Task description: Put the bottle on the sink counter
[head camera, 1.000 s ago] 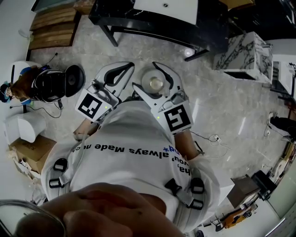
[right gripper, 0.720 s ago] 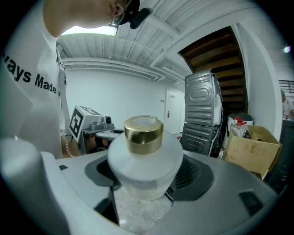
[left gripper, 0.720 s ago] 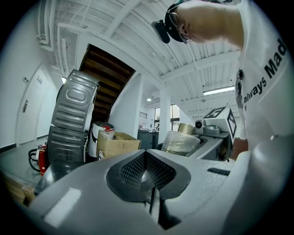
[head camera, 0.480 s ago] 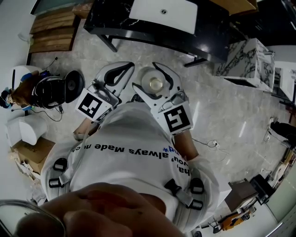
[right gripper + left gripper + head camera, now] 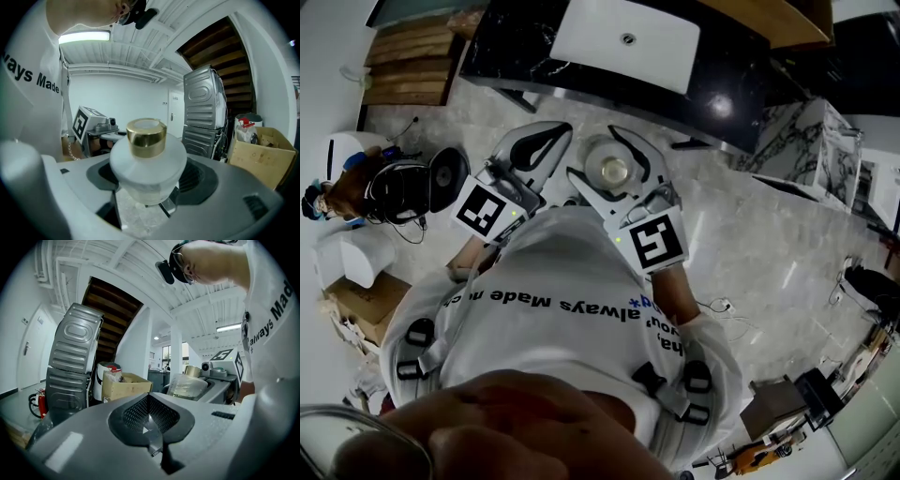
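A squat frosted bottle (image 5: 613, 170) with a gold cap sits upright between the jaws of my right gripper (image 5: 610, 172), which is shut on its body. In the right gripper view the bottle (image 5: 147, 157) fills the middle, with the right gripper (image 5: 146, 199) clamped below its shoulder. My left gripper (image 5: 546, 142) hangs just to the left, shut with nothing in it; its jaws meet in the left gripper view (image 5: 149, 420). The black sink counter (image 5: 724, 89) with a white basin (image 5: 623, 37) lies ahead, beyond both grippers.
A black round device (image 5: 414, 178) and a cardboard box (image 5: 345, 302) stand at the left. A marble block (image 5: 814, 131) is at the right and wooden steps (image 5: 403, 52) at the far left. Stacked grey machines (image 5: 204, 112) and another box (image 5: 260, 152) stand behind.
The sink counter has come nearer and lower in the head view as the person moves toward it. Both grippers keep their pose and the bottle stays held.
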